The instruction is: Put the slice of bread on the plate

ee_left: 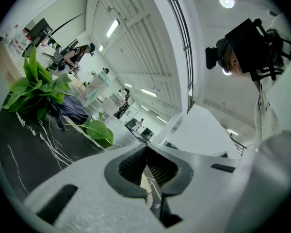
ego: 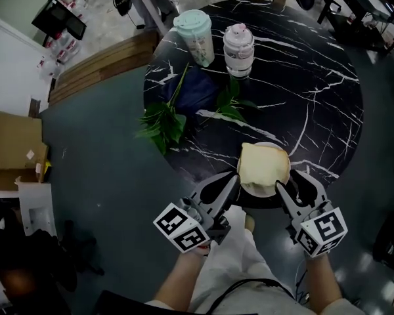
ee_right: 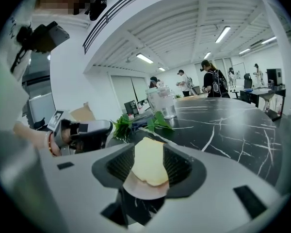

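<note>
Since the slice of bread already lies flat on the plate, the task looks complete, and what risk is left comes from the two tools nearby.

**Claws.** The left claw is just left of the plate and the right claw just right of it. Both have their jaws apart and neither holds anything.

**Hazards (judged).**
- The plate sits at the nearest edge of the black marble counter, so a sideways brush from either claw could push it over that edge.
- The slice covers nearly the whole plate and seems to reach past the rim on the far side. A jolt to the plate could slide it off onto the counter.
- Closing the right claw where it is could pinch the plate rim.

**Views compared.**
- The head view alone shows the plate against the counter edge, with both claws flanking it. Beyond the plate it shows leafy stems and two lidded cups.
- The right gripper view alone confirms that the slice and plate rim lie ahead of its ribbed pads, not between them.
- The left gripper view shows only a pale sliver of the slice through its narrower gap.
</note>
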A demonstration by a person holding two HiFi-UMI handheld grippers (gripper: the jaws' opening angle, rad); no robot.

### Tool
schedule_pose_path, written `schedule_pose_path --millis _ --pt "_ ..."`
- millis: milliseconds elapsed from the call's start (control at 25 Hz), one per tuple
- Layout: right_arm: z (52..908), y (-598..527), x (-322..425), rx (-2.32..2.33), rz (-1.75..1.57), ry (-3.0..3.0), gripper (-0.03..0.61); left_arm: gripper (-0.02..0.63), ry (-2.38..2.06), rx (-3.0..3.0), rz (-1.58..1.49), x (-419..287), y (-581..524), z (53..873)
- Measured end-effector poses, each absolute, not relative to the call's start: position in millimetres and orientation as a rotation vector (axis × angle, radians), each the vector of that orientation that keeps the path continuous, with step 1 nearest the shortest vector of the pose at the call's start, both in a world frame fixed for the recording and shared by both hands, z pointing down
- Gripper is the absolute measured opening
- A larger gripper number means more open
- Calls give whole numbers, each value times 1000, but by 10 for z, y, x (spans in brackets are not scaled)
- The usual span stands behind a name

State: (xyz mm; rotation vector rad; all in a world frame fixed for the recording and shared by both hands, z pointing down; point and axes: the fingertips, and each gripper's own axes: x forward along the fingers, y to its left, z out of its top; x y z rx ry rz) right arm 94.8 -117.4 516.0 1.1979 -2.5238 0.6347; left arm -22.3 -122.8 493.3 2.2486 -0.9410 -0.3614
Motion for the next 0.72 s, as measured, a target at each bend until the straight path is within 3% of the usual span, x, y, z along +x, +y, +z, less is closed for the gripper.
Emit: schedule_pose_path --millis 240,520,720 --pt "4865 -1080 859 1141 589 -2601 174 9 -948 2255 -350 -251 -1167 4841" --pt "4616 -954 780 1101 551 -2627 59 9 -945 2281 -346 -287 -1137 4625" --pt "4435 -852 735 1063 533 -2640 31 9 -924 2294 -355 -267 -1100 4440"
